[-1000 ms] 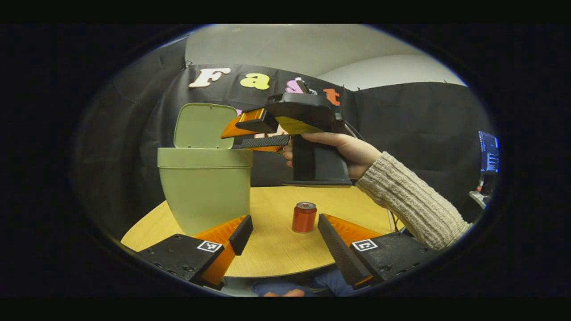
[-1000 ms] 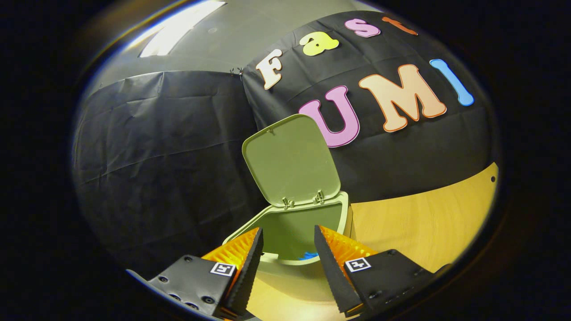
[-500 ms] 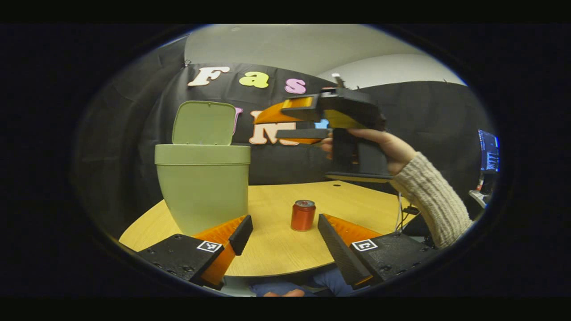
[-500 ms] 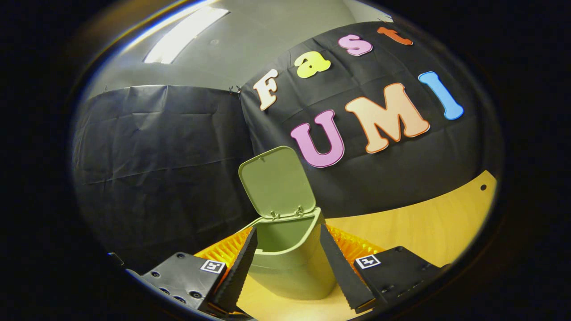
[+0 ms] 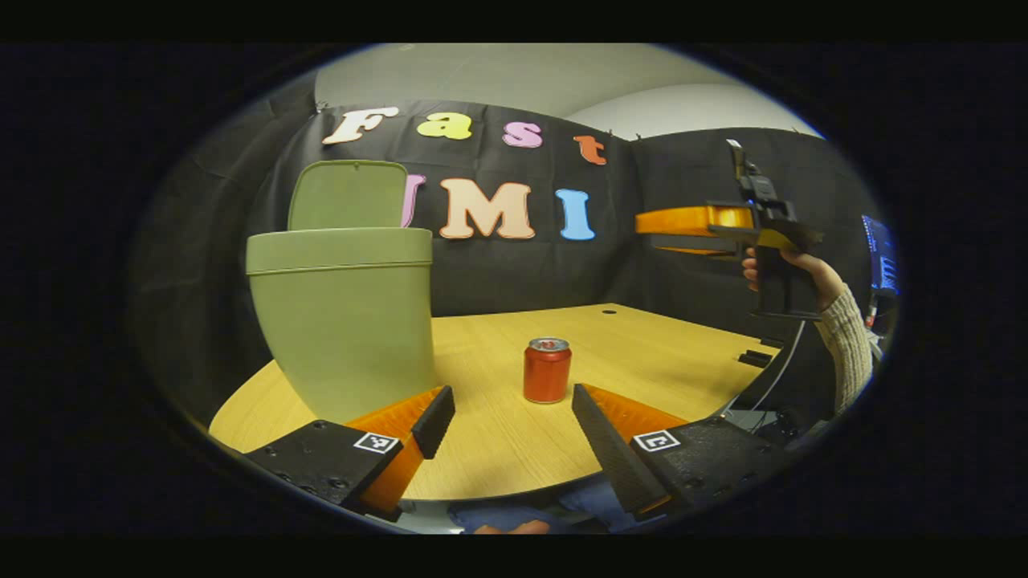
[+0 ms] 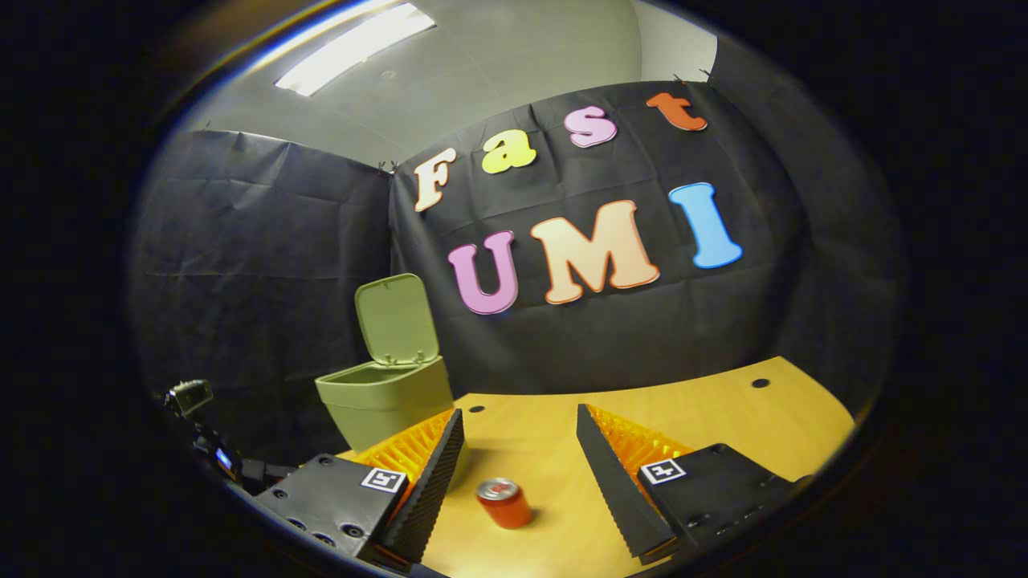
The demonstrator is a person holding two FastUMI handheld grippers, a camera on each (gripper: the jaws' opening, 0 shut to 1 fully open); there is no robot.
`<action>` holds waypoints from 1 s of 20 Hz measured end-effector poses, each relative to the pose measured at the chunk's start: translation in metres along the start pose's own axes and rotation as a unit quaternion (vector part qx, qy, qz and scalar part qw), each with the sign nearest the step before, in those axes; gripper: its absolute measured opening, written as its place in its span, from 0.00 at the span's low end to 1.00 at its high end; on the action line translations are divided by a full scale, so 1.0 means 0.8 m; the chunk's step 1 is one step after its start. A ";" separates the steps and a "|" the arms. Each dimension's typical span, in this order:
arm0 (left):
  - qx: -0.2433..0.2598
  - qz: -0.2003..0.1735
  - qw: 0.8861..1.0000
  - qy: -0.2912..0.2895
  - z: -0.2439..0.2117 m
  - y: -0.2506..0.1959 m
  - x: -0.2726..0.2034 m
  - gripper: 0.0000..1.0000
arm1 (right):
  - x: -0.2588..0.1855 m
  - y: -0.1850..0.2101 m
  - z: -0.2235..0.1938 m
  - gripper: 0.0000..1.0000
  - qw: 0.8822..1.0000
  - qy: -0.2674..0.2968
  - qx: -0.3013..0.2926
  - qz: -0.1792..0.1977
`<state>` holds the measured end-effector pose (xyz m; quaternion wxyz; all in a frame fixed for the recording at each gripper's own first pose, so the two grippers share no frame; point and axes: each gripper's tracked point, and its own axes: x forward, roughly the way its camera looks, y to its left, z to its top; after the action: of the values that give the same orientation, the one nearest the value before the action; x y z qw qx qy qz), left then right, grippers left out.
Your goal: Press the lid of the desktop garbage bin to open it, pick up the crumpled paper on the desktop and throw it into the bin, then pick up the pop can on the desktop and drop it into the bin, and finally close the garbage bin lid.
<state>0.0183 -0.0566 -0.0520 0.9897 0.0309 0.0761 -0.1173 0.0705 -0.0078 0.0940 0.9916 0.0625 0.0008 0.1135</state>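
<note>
Lid up, can next

We judge the pop can (image 5: 547, 370) is the next step: it stands upright on the table (image 5: 658, 353), beside the garbage bin (image 5: 341, 321), whose lid (image 6: 397, 319) stands raised so a drop meets no obstacle. Our left gripper (image 5: 506, 421) sits low with jaws wide, framing the can; our right gripper (image 6: 514, 482) hangs above it, jaws wide and empty.
</note>
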 end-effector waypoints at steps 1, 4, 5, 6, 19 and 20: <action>0.002 -0.011 1.000 0.001 0.001 -0.005 0.009 0.92 | -0.015 -0.023 -0.005 0.90 1.000 0.000 -0.004 -0.020; 0.015 -0.028 0.999 0.011 0.006 -0.012 0.037 0.90 | -0.049 -0.073 -0.016 0.90 0.998 -0.006 0.000 -0.062; 0.020 -0.027 0.999 0.013 0.007 -0.010 0.048 0.90 | -0.058 -0.084 -0.021 0.90 0.998 -0.009 0.003 -0.069; 0.023 -0.024 0.999 0.016 0.006 -0.009 0.058 0.92 | -0.065 -0.094 -0.024 0.90 0.997 -0.011 0.009 -0.073; 0.065 -0.026 0.993 0.091 -0.058 -0.066 0.181 0.90 | -0.108 -0.193 -0.116 0.90 0.994 0.023 0.021 -0.102; 0.068 -0.025 0.993 0.091 -0.059 -0.069 0.190 0.91 | -0.111 -0.200 -0.119 0.90 0.994 0.025 0.021 -0.107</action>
<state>0.1444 -0.1411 -0.1248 0.9709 0.1070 0.1589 -0.1437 0.0185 -0.1709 -0.0212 0.9962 0.0799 0.0342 0.0082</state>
